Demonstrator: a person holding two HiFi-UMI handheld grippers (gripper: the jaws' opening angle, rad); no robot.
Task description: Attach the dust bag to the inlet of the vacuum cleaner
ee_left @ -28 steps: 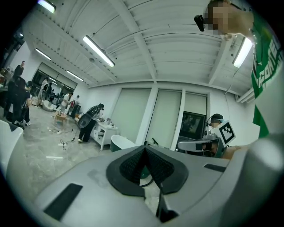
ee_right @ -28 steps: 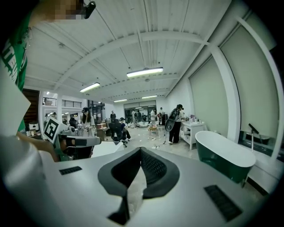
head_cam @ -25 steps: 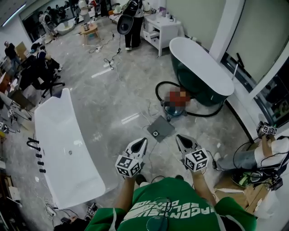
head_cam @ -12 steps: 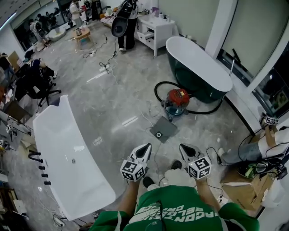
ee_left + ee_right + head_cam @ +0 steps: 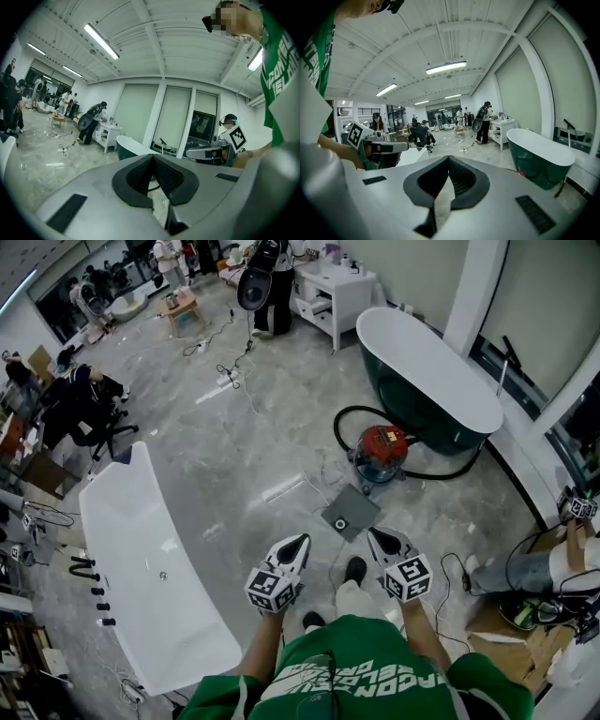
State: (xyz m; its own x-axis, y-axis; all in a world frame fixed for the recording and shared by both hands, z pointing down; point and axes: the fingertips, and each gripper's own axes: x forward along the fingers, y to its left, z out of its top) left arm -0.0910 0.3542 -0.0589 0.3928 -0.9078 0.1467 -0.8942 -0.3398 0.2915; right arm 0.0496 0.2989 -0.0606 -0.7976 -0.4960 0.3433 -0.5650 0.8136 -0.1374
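Clenched on nothing, both: left gripper (image 5: 298, 542) and right gripper (image 5: 375, 535), jaws pressed together, held out level. Just ahead of the tips and between them, down on the grey marbled floor (image 5: 234, 456): the flat grey square dust bag with its round collar hole (image 5: 351, 514). Further ahead, slightly to the right gripper's side: the red drum vacuum cleaner (image 5: 382, 448), ringed by a black hose (image 5: 342, 423). Step in close and crouch first. Open the jaws wide before reaching. Pinch the bag by opposite edges, not the collar, so the hole can face the drum. Inlet too small to make out.
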